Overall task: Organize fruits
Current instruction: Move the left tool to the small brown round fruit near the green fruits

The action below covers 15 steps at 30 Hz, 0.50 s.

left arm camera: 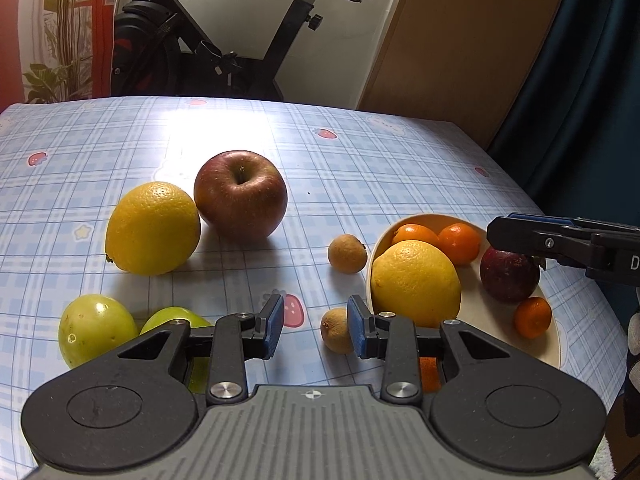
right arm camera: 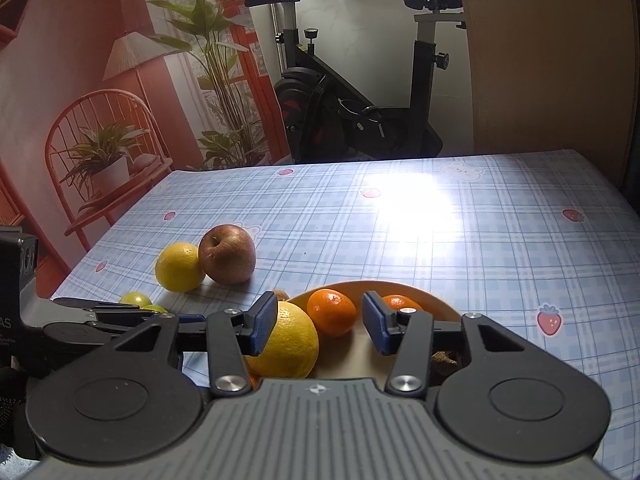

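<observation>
Cream shallow bowl (left arm camera: 550, 344) on blue plaid surface (left arm camera: 360, 152): yellow orange (left arm camera: 416, 282), tangerines, dark red fruit. Loose beside it: red apple (left arm camera: 240, 194), second yellow orange (left arm camera: 152, 228). Left tongs (left arm camera: 316, 330) apart, empty. Right tongs (right arm camera: 320, 322) apart over bowl.

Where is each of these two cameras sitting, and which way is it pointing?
Left wrist view: rides on the left tongs, looking forward over the table at loose fruit and the bowl; the right tongs enter at right.
Right wrist view: rides on the right tongs, above the bowl; the left tongs show at left.
Both share the red apple, the bowl and the exercise bike.
</observation>
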Each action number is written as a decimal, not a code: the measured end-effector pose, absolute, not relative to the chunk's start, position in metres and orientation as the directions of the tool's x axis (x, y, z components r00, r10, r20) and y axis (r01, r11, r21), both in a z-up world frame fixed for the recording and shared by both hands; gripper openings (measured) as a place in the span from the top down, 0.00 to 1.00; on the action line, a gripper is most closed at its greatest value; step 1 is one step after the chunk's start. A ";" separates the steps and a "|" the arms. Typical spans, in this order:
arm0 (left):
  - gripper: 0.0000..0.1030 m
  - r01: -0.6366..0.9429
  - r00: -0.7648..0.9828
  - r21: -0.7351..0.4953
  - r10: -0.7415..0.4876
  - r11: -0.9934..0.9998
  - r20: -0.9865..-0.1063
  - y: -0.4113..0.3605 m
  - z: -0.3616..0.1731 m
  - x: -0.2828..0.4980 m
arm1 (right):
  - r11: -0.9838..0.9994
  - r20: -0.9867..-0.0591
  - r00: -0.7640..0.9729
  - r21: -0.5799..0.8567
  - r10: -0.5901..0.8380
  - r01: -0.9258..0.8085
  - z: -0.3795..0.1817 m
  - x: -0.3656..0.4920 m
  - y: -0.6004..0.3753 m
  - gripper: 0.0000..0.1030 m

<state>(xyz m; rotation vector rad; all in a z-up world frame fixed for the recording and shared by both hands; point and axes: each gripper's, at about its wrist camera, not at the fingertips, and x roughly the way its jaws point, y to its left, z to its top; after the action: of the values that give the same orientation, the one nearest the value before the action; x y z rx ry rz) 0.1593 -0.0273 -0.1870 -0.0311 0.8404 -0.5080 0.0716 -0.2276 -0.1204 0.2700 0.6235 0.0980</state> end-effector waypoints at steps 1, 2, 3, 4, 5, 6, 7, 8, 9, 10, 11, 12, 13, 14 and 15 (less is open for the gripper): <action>0.65 0.401 0.567 -0.213 -0.424 0.891 -0.706 -0.026 -0.187 0.159 | 0.960 -0.561 0.810 0.279 0.172 -0.011 -0.120 0.071 -0.228 0.51; 0.69 0.373 0.585 -0.197 -0.394 0.907 -0.709 -0.023 -0.186 0.158 | 0.960 -0.558 0.811 0.279 0.173 -0.013 -0.120 0.071 -0.228 0.51; 0.70 0.355 0.594 -0.192 -0.380 0.915 -0.709 -0.020 -0.185 0.157 | 0.960 -0.556 0.813 0.278 0.173 -0.015 -0.120 0.070 -0.228 0.51; 0.76 0.344 0.599 -0.195 -0.375 0.918 -0.708 -0.017 -0.184 0.156 | 0.961 -0.555 0.814 0.277 0.173 -0.015 -0.121 0.070 -0.228 0.51; 0.76 0.335 0.600 -0.208 -0.378 0.919 -0.705 -0.014 -0.183 0.156 | 0.960 -0.554 0.814 0.278 0.174 -0.016 -0.120 0.070 -0.228 0.51; 0.76 0.324 0.602 -0.222 -0.381 0.920 -0.701 -0.011 -0.181 0.155 | 0.960 -0.553 0.814 0.281 0.176 -0.017 -0.121 0.069 -0.228 0.52; 0.76 0.319 0.603 -0.237 -0.390 0.918 -0.696 -0.009 -0.179 0.155 | 0.959 -0.553 0.813 0.284 0.179 -0.018 -0.122 0.070 -0.229 0.52; 0.76 0.317 0.600 -0.255 -0.402 0.913 -0.692 -0.006 -0.178 0.156 | 0.958 -0.553 0.813 0.286 0.181 -0.018 -0.122 0.070 -0.230 0.52; 0.76 0.313 0.594 -0.278 -0.416 0.908 -0.689 -0.003 -0.177 0.157 | 0.957 -0.553 0.813 0.288 0.182 -0.018 -0.123 0.070 -0.230 0.52; 0.76 0.308 0.586 -0.301 -0.429 0.903 -0.687 -0.001 -0.176 0.158 | 0.957 -0.552 0.814 0.291 0.183 -0.019 -0.123 0.069 -0.231 0.52; 0.76 0.307 0.580 -0.318 -0.441 0.897 -0.685 0.001 -0.175 0.159 | 0.956 -0.551 0.814 0.292 0.183 -0.018 -0.123 0.069 -0.232 0.52; 0.76 0.309 0.572 -0.336 -0.456 0.890 -0.681 0.003 -0.175 0.160 | 0.955 -0.549 0.816 0.296 0.183 -0.016 -0.123 0.068 -0.232 0.52; 0.76 0.315 0.569 -0.338 -0.462 0.887 -0.681 0.002 -0.175 0.158 | 0.954 -0.547 0.817 0.299 0.184 -0.014 -0.122 0.068 -0.233 0.52; 0.76 0.324 0.569 -0.332 -0.462 0.886 -0.680 0.001 -0.175 0.157 | 0.953 -0.545 0.818 0.302 0.185 -0.014 -0.123 0.067 -0.234 0.52; 0.76 0.334 0.569 -0.319 -0.460 0.887 -0.682 -0.002 -0.177 0.156 | 0.953 -0.545 0.818 0.303 0.185 -0.014 -0.123 0.066 -0.235 0.52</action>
<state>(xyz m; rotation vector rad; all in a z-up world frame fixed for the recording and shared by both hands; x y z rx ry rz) 0.1564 -0.0023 -0.1765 -0.1612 0.8457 -0.4685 0.0664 -0.2349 -0.1231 0.2937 0.6059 0.1081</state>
